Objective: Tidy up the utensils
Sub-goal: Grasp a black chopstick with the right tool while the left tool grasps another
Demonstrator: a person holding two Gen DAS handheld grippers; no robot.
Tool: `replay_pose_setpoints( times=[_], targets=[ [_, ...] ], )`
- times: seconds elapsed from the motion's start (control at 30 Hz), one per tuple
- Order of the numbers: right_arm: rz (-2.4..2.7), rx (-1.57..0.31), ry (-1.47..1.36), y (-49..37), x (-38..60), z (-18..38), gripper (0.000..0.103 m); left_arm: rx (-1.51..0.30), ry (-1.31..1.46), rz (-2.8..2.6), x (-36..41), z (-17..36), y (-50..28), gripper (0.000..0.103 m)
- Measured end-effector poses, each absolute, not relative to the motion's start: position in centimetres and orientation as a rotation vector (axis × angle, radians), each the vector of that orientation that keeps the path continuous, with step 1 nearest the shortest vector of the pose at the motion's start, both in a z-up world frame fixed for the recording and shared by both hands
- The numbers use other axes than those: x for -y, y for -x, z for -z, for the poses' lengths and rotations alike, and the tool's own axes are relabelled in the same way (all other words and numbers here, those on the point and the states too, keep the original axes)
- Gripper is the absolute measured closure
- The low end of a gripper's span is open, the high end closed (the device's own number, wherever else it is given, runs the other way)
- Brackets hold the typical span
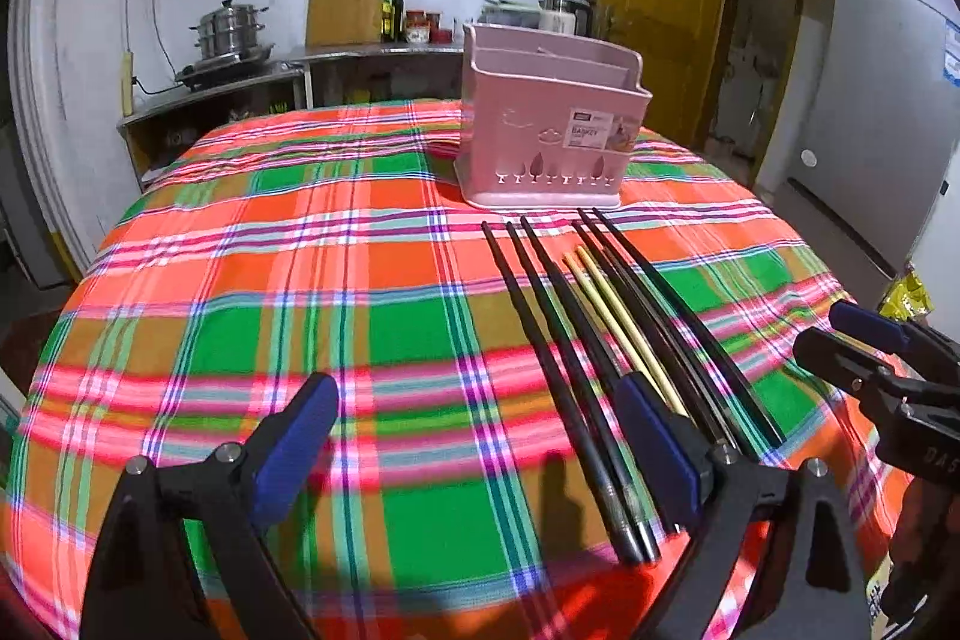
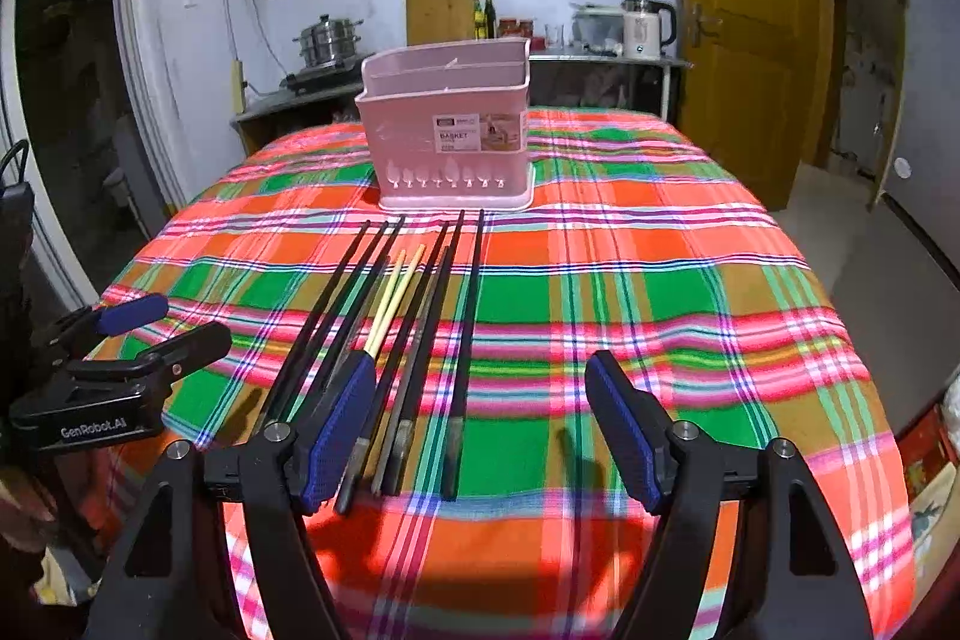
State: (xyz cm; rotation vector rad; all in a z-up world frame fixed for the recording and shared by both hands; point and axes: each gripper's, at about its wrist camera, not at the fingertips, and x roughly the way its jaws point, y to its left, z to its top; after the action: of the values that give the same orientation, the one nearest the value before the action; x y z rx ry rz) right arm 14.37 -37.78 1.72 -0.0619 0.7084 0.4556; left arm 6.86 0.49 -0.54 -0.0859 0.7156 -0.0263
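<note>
From the left wrist camera, the left gripper [image 1: 474,412] hovers over the plaid tablecloth [image 1: 240,250] with its blue-padded fingers [image 1: 294,436] spread wide and nothing between them. The chopsticks [image 1: 576,340] lie in a loose row just in front of the pink utensil basket [image 1: 546,124] – mostly black ones, with two pale wooden ones in the middle. Their near ends run under this gripper's right finger. The basket stands upright on the cloth, its compartments bare as far as can be seen. The right gripper [image 1: 840,340] shows at the frame's edge, beside the chopsticks.

From the right wrist camera, the right gripper [image 2: 480,400] holds its fingers [image 2: 624,430] wide apart – gripping nothing. The chopsticks [image 2: 420,316] point toward the basket [image 2: 450,130], and their near ends lie between the fingers, close to the left one. The left gripper [image 2: 174,322] sits left of the chopsticks.
</note>
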Motion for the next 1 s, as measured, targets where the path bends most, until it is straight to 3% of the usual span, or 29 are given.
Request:
replay_pose_setpoints(
  times=[0.17,0.23,0.33,0.8,1.0],
  targets=[
    [-0.452,-0.776,0.078,-17.7,36.8,-1.2,0.05,-0.815,0.144,0.061,-1.0,1.0,-10.7,0.013],
    [-0.457,-0.813,0.086,-19.3,36.4,-0.7,0.062,-0.85,0.155,0.065,-1.0,1.4,-12.1,0.018],
    [-0.472,-0.853,0.082,-21.0,35.7,0.0,0.071,-0.883,0.169,0.074,-1.0,1.9,-13.8,0.028],
    [-0.543,-0.957,0.078,-25.3,32.9,1.9,0.084,-0.962,0.16,0.09,-0.5,3.0,-16.8,0.06],
    [-0.528,-0.982,0.078,-26.0,32.8,2.3,0.085,-0.982,0.093,0.067,0.4,3.0,-17.2,0.061]
  ],
)
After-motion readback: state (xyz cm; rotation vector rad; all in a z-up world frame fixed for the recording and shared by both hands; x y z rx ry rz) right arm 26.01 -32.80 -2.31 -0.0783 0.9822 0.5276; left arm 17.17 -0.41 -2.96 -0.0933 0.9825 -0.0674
